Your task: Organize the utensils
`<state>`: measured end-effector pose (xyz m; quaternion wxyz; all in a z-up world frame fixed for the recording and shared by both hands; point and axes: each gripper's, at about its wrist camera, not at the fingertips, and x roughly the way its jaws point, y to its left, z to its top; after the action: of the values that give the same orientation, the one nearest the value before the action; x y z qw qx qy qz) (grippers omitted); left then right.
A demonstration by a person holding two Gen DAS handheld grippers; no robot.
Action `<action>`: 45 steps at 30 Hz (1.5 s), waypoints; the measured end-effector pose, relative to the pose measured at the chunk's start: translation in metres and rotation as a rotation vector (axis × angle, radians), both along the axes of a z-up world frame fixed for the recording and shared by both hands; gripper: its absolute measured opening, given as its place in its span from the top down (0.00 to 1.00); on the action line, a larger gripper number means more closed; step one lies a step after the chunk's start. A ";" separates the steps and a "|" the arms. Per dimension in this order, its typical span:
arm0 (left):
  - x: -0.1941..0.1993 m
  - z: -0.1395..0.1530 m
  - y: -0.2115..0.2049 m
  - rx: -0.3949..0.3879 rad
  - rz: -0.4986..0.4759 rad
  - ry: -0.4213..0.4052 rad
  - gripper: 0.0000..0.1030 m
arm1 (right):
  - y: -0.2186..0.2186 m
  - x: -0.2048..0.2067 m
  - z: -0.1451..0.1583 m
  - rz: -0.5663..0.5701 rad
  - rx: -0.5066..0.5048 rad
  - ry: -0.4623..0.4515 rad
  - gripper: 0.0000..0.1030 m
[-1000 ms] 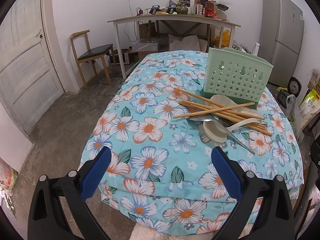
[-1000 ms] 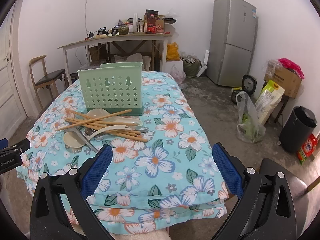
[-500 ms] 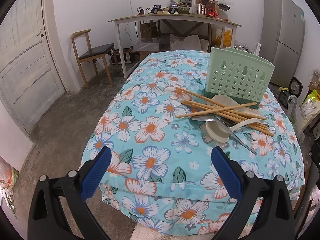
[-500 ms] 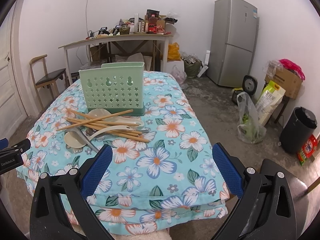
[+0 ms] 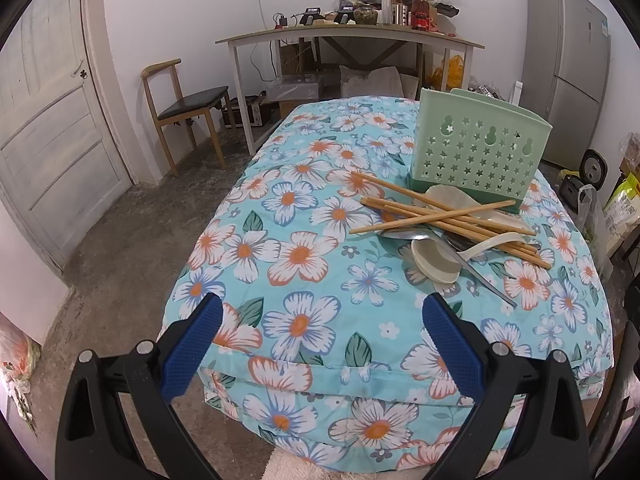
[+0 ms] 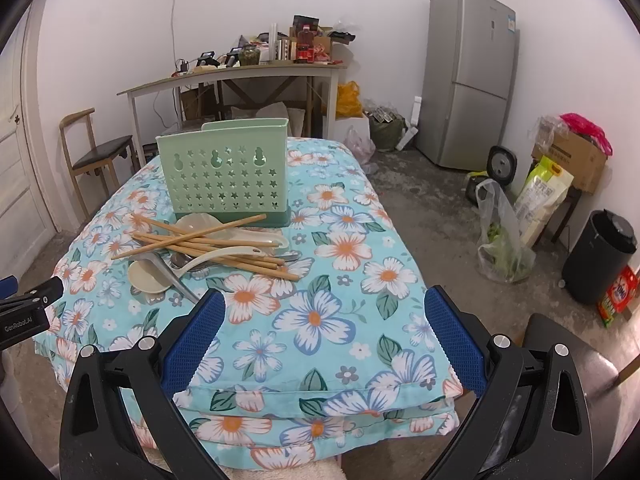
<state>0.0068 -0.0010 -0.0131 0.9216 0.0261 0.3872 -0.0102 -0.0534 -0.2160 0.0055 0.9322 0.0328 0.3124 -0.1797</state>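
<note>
Both spread, empty: left hand-held gripper [image 5: 322,334], right hand-held gripper [image 6: 325,334]. Ahead, near the holder [image 6: 224,174]: stiff, light chopsticks [image 6: 208,246], best pinched mid-shaft; spoons [image 6: 224,256], seemingly ceramic, slippery.

- White walls [image 6: 120,20]; bare concrete floor [image 6: 440,208].
- Panelled door [image 5: 48,120], left.
- Wooden chair [image 5: 184,108] beside a cluttered desk [image 5: 348,36].
- Grey fridge [image 6: 470,76], right corner.
- Black bin [image 6: 600,256] near fridge wall.

Metal spoon bowls [image 6: 182,260] under the chopsticks [image 6: 208,246]; inside of the green holder [image 6: 224,174] hidden.
</note>
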 end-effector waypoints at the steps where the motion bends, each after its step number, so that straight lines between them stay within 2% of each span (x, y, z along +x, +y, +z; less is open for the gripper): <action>1: 0.000 0.000 0.000 0.001 0.000 0.000 0.05 | -0.001 0.000 0.000 0.000 0.001 0.000 0.07; 18: 0.011 -0.009 0.006 0.001 0.019 0.011 0.05 | -0.001 0.005 -0.005 0.021 0.017 -0.002 0.07; 25: 0.032 -0.017 0.006 -0.025 0.003 0.016 0.05 | 0.009 0.023 -0.016 0.081 0.039 0.019 0.07; 32: 0.054 -0.024 0.004 -0.086 -0.047 0.001 0.05 | 0.020 0.051 -0.033 0.167 0.058 0.035 0.07; 36: 0.064 -0.028 0.003 -0.136 -0.078 -0.013 0.06 | 0.025 0.066 -0.044 0.211 0.071 0.053 0.07; 39: 0.071 -0.033 0.000 -0.218 -0.138 0.013 0.13 | 0.026 0.076 -0.050 0.234 0.080 0.057 0.07; 45: 0.082 -0.049 -0.015 -0.420 -0.264 0.126 0.36 | 0.026 0.088 -0.056 0.259 0.086 0.055 0.07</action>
<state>0.0886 -0.0156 -0.0622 0.8715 -0.1165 0.4265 -0.2123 0.0348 -0.1898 -0.0507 0.9365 0.0274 0.3467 -0.0449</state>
